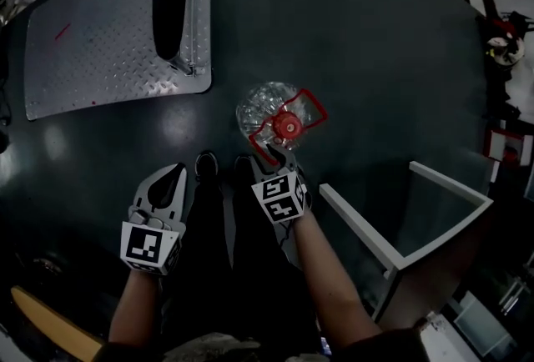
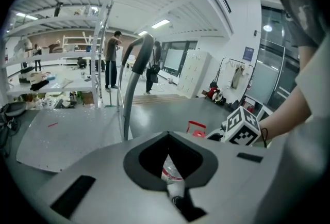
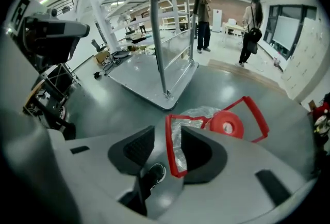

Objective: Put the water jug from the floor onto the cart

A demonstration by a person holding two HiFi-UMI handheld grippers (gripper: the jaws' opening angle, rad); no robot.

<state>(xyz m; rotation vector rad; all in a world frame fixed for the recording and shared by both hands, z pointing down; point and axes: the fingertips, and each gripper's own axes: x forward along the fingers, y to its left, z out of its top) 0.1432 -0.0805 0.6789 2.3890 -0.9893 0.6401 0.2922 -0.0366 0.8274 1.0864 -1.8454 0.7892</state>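
Right gripper (image 1: 277, 156) angled down, straddling jug handle (image 3: 168, 143).

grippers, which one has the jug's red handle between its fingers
Right gripper: the red handle stands between its open fingers; the left gripper is shut.

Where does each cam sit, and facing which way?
Head view: on the person's head, facing steeply down at the floor; shows forearms, legs, left tool, right tool.
Left gripper view: on the left tool, facing along shut jaws toward the cart; shows right forearm, right tool's marker cube.
Right gripper view: on the right tool, facing down along open jaws astride the handle of the water jug; shows a shoe.
Shared: all see cart and jug.
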